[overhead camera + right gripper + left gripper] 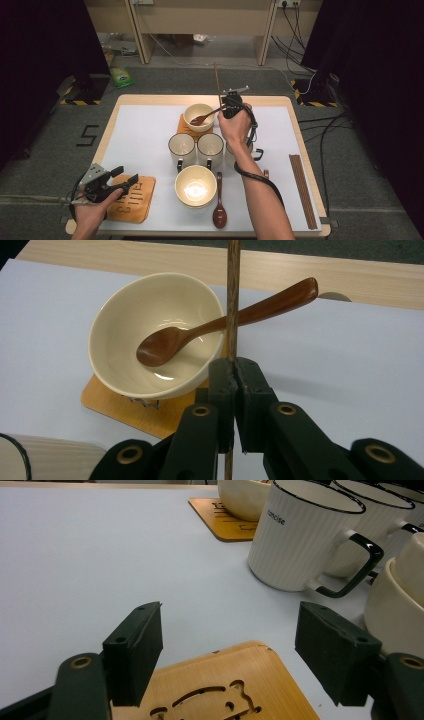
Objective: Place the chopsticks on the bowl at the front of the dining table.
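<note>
My right gripper [231, 107] hovers just right of the far cream bowl [198, 116] and is shut on a thin brown chopstick [217, 77] that sticks out beyond the table's far edge. In the right gripper view the gripper [234, 372] pinches the chopstick [232, 300] in front of the bowl [125, 325], in which a brown wooden spoon [225, 322] leans. The bowl sits on a wooden coaster [130, 410]. At the near left corner my left gripper [125, 179] stands open over another coaster [132, 200], nothing between its fingers [135, 655].
Two white mugs [181, 146] [210, 146] stand mid-table, with a second cream bowl [195, 186] in front of them and a brown spoon [219, 200] lying beside it. More chopsticks [302, 190] lie along the right edge. In the left gripper view a mug [300, 540] stands ahead to the right.
</note>
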`<state>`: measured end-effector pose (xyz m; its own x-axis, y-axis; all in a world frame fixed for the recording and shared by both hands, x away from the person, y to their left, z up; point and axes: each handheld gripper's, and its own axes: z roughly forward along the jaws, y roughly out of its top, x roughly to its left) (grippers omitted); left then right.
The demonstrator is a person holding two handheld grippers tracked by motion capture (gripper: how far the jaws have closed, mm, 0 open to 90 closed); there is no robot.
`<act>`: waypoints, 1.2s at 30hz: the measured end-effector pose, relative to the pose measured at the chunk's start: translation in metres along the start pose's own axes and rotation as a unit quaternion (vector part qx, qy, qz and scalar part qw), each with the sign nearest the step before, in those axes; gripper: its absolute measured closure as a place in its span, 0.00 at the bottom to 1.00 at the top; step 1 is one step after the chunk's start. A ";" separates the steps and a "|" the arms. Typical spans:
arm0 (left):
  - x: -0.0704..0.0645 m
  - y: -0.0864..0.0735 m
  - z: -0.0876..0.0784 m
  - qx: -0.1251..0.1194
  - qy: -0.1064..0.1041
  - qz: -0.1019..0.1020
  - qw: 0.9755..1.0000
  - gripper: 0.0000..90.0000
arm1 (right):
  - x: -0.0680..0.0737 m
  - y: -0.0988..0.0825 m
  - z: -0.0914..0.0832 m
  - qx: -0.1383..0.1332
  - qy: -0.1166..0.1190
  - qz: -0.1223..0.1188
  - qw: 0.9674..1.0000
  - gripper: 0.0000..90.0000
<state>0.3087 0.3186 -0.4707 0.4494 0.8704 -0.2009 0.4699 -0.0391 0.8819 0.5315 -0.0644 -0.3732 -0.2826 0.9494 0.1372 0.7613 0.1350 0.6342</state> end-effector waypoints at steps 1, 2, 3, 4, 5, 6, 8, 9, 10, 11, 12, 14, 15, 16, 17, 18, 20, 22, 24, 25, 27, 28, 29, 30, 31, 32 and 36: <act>0.000 0.000 0.000 -0.001 -0.001 0.000 1.000 0.29 | 0.000 0.000 0.001 0.001 0.000 0.001 1.000 0.96; 0.000 0.000 0.000 -0.001 0.000 0.000 1.000 0.29 | 0.000 0.000 0.001 0.002 0.000 -0.001 1.000 0.96; 0.000 0.000 0.000 -0.001 0.000 0.000 1.000 0.29 | 0.000 0.000 0.002 0.003 0.001 -0.001 1.000 0.96; 0.000 0.000 0.000 -0.001 0.000 0.000 1.000 0.29 | 0.001 0.000 0.003 0.005 0.000 0.001 1.000 0.96; 0.000 0.000 0.000 0.000 0.000 0.002 1.000 0.29 | 0.001 0.000 0.003 0.007 0.000 0.000 1.000 0.96; 0.000 0.000 0.000 0.001 0.000 0.002 1.000 0.29 | 0.001 -0.001 0.004 0.008 0.001 -0.002 1.000 0.96; 0.000 0.000 0.000 0.001 0.000 0.002 1.000 0.29 | 0.001 -0.001 0.005 0.011 0.001 -0.003 1.000 0.96; 0.000 0.000 0.000 0.001 0.000 0.003 1.000 0.29 | 0.002 -0.001 0.005 0.013 0.001 -0.002 1.000 0.96; 0.000 0.000 0.000 0.001 0.000 0.003 1.000 0.29 | 0.002 -0.001 0.006 0.014 0.000 -0.003 1.000 0.96; 0.000 0.000 0.000 0.001 0.000 0.002 1.000 0.29 | 0.002 -0.001 0.006 0.014 0.000 -0.004 1.000 0.96; 0.000 0.000 0.000 0.001 0.000 0.002 1.000 0.29 | 0.002 -0.001 0.007 0.016 0.001 -0.003 1.000 0.96; 0.000 0.000 0.000 0.001 0.000 0.002 1.000 0.29 | 0.002 -0.001 0.008 0.019 0.001 -0.003 1.000 0.96; 0.000 0.000 0.000 0.001 0.000 0.002 1.000 0.29 | 0.002 -0.001 0.008 0.021 0.001 -0.005 1.000 0.96; 0.000 0.000 0.000 0.001 0.000 0.002 1.000 0.29 | 0.002 -0.001 0.009 0.023 0.001 -0.004 1.000 0.96; 0.000 0.000 0.000 0.001 0.000 0.002 1.000 0.29 | 0.002 -0.001 0.009 0.024 0.001 -0.005 1.000 0.96; 0.000 0.000 0.000 0.001 0.000 0.002 1.000 0.29 | 0.002 -0.001 0.010 0.025 0.001 -0.005 1.000 0.96; 0.000 0.000 0.000 0.001 0.000 0.001 1.000 0.29 | 0.002 -0.001 0.011 0.029 0.001 -0.005 1.000 0.96; 0.000 0.000 0.000 0.001 0.000 0.002 1.000 0.29 | 0.002 -0.001 0.012 0.033 0.002 -0.007 0.999 0.96; 0.000 0.000 0.000 0.001 0.000 0.002 1.000 0.29 | 0.003 -0.001 0.012 0.035 0.002 -0.006 0.999 0.96; 0.000 0.000 0.000 0.001 0.000 0.002 1.000 0.29 | 0.003 -0.001 0.012 0.036 0.003 -0.006 0.999 0.96; 0.000 0.000 0.000 0.001 0.000 0.002 1.000 0.29 | 0.003 -0.001 0.013 0.039 0.004 -0.007 0.999 0.96; 0.000 0.000 0.000 0.001 0.000 0.002 1.000 0.29 | 0.003 -0.001 0.013 0.040 0.004 -0.008 0.999 0.96; 0.000 0.000 0.000 0.001 0.000 0.002 1.000 0.29 | 0.002 -0.001 0.014 0.041 0.004 -0.008 0.999 0.96; 0.000 0.000 0.000 0.001 0.000 0.002 1.000 0.29 | 0.002 -0.001 0.014 0.042 0.004 -0.008 0.999 0.96; 0.000 0.000 0.000 0.001 0.000 0.002 1.000 0.29 | 0.002 -0.001 0.015 0.044 0.004 -0.007 0.999 0.96; 0.000 0.000 0.000 0.001 0.000 0.002 1.000 0.29 | 0.002 -0.001 0.015 0.045 0.005 -0.007 0.999 0.96; 0.000 0.000 0.000 0.002 0.000 0.002 1.000 0.29 | 0.002 0.000 0.017 0.051 0.006 -0.011 0.999 0.96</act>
<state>0.3087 0.3186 -0.4709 0.4510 0.8705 -0.1972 0.4707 -0.0442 0.8812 0.5406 -0.0575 -0.3860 -0.3066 0.9426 0.1327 0.8102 0.1852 0.5562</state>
